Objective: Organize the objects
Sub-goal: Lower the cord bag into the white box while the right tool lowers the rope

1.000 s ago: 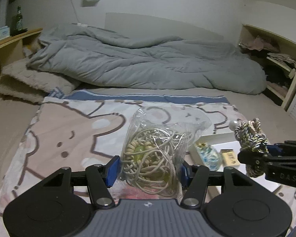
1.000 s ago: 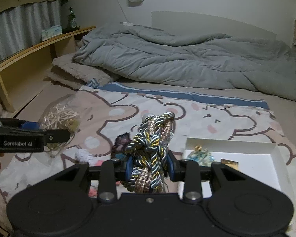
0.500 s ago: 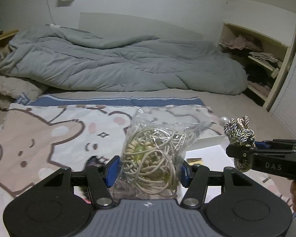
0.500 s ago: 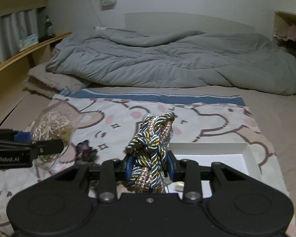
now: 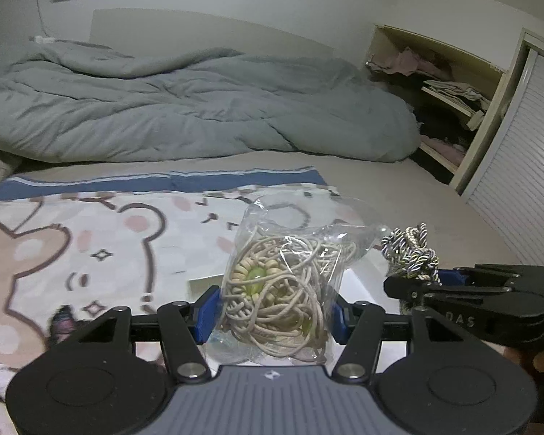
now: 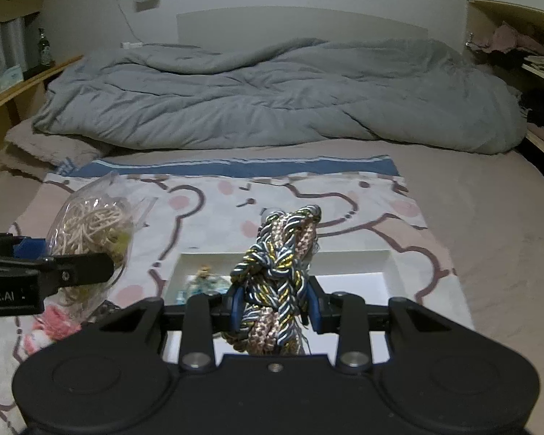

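Both loads have swung rightward over the white tray [image 6: 390, 264]; my left jaws pinch the bagged cord [image 5: 275, 286], right jaws clamp the braided rope [image 6: 277, 275], ready for dropping in

A bed [image 6: 471, 217] carries a printed blanket [image 6: 217, 203] in front and a bunched duvet [image 6: 272, 98] behind. On the blanket lies a tray [image 6: 390, 264]. Above it, the left gripper [image 5: 272, 311] holds a bag of cord [image 5: 286, 282]; to its right, the right gripper [image 6: 273, 306] holds a knotted rope [image 6: 279, 272]. Shelves [image 5: 449, 83] stand right of the bed.
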Demonstrator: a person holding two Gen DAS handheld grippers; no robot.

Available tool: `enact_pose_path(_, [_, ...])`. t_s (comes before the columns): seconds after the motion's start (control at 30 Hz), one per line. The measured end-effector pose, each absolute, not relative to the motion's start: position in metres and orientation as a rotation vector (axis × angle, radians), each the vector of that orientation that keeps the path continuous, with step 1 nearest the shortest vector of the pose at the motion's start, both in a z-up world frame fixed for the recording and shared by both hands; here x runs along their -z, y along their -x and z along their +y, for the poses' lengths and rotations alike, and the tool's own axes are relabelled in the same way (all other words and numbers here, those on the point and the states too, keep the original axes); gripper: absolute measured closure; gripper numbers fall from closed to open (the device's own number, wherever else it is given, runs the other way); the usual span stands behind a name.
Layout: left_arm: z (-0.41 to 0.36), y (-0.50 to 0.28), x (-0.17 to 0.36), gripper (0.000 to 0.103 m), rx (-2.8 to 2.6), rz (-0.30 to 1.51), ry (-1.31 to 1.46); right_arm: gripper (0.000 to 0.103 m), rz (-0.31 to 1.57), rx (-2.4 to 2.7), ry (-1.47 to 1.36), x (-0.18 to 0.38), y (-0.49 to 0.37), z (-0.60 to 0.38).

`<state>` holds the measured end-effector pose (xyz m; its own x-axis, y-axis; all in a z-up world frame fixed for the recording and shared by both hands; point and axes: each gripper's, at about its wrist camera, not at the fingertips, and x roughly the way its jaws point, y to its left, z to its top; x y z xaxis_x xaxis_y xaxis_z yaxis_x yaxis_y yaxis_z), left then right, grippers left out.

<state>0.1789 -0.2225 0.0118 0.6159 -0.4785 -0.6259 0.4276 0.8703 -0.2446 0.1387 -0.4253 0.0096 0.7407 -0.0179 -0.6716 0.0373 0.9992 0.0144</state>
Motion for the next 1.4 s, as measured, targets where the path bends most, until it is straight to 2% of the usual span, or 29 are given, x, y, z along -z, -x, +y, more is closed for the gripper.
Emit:
enact_pose_path(0.5, [-0.307, -0.220, 0.042, 0.044, 0.588, 0.868, 0.166, 0.068, 0.836, 0.057, -0.019, 0.031, -0.174, -0.494])
enact_pose_path(0.87, [-0.336, -0.248, 0.085, 0.043, 0.587, 0.946, 0.281, 0.068, 0.888, 0.068, -0.044, 0.066, -0.200, -0.530])
enact_pose_path(0.9, [-0.338, -0.249, 0.087, 0.042, 0.585, 0.943, 0.277, 0.068, 0.889, 0.067, -0.048, 0.068, -0.202, -0.532])
enact_pose_path(0.97, [-0.341, -0.250, 0.089, 0.033, 0.582, 0.945, 0.260, 0.068, 0.887, 0.060, -0.052, 0.071, -0.204, -0.534])
enact_pose_path(1.0, [-0.341, -0.249, 0.090, 0.026, 0.583, 0.950, 0.253, 0.067, 0.885, 0.054, -0.055, 0.073, -0.205, -0.534])
enact_pose_path(1.1, [-0.342, -0.248, 0.091, 0.025, 0.577, 0.949, 0.224, 0.051, 0.868, 0.062, -0.071, 0.075, -0.204, -0.536])
enact_pose_path(1.4, [-0.338, -0.243, 0.083, 0.025, 0.560, 0.940, 0.176, 0.051, 0.867, 0.068, -0.091, 0.076, -0.194, -0.537])
